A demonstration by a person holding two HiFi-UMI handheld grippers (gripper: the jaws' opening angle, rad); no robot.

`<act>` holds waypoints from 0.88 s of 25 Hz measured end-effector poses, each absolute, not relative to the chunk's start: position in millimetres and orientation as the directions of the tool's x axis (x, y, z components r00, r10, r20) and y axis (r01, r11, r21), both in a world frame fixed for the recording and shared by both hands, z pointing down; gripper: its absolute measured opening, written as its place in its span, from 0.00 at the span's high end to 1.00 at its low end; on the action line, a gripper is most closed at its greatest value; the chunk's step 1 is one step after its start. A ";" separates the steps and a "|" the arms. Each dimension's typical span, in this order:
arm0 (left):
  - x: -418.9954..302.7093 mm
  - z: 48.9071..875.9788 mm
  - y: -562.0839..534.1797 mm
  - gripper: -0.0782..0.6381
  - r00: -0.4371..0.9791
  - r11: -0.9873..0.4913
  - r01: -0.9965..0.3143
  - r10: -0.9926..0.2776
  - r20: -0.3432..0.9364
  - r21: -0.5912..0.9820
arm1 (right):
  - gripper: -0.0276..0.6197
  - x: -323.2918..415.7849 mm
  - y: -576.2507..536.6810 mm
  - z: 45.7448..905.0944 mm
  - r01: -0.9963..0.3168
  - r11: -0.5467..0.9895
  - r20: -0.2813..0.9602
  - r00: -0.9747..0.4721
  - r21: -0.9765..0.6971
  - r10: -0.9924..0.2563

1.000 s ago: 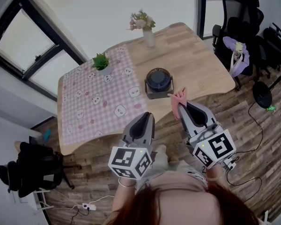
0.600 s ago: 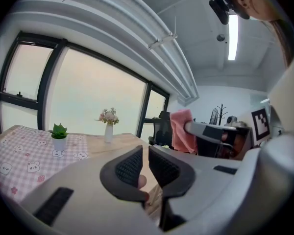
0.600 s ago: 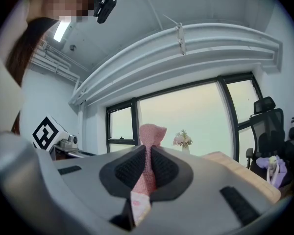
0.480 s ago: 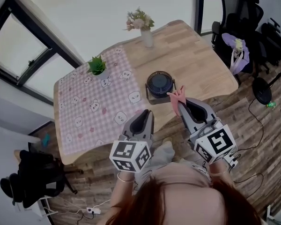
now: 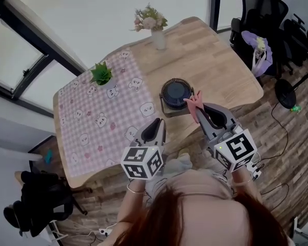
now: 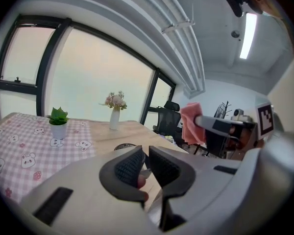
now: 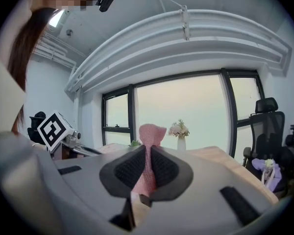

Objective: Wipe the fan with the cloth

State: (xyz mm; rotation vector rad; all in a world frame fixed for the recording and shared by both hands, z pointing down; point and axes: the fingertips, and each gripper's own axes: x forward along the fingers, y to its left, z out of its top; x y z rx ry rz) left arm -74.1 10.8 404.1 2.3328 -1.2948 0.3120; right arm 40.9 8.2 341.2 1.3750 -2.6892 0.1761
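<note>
head view shows the right gripper [image 5: 203, 111] clenched on the pink cloth [image 5: 194, 104] just beside the black desk fan [image 5: 175, 93] on the wooden table [image 5: 215, 60], the left gripper [image 5: 155, 128] closed on nothing; this looks like the approach, and next the cloth must meet the fan's grille.

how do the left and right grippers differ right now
The right gripper is shut on the pink cloth; the left gripper has its jaws together on nothing. The right gripper is close to the fan, with the cloth's tip beside it; the left gripper is farther from the fan, by the near corner of the checked tablecloth. Both point toward the table and carry a marker cube.
</note>
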 end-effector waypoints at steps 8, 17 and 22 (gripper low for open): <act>-83.4 433.8 -23.3 0.82 0.561 -0.461 -0.828 -0.680 0.472 0.321 | 0.91 32.6 -28.9 357.0 -0.823 0.568 0.219 -0.558 -0.024 -0.800; -96.2 479.4 -56.7 0.79 0.580 -0.436 -0.814 -0.579 0.573 0.383 | 0.91 24.5 -72.3 380.3 -0.834 0.551 0.301 -0.519 0.027 -0.800; -99.3 503.9 -70.0 0.77 0.587 -0.405 -0.809 -0.512 0.627 0.427 | 0.91 22.2 -92.4 396.4 -0.830 0.555 0.344 -0.506 0.058 -0.791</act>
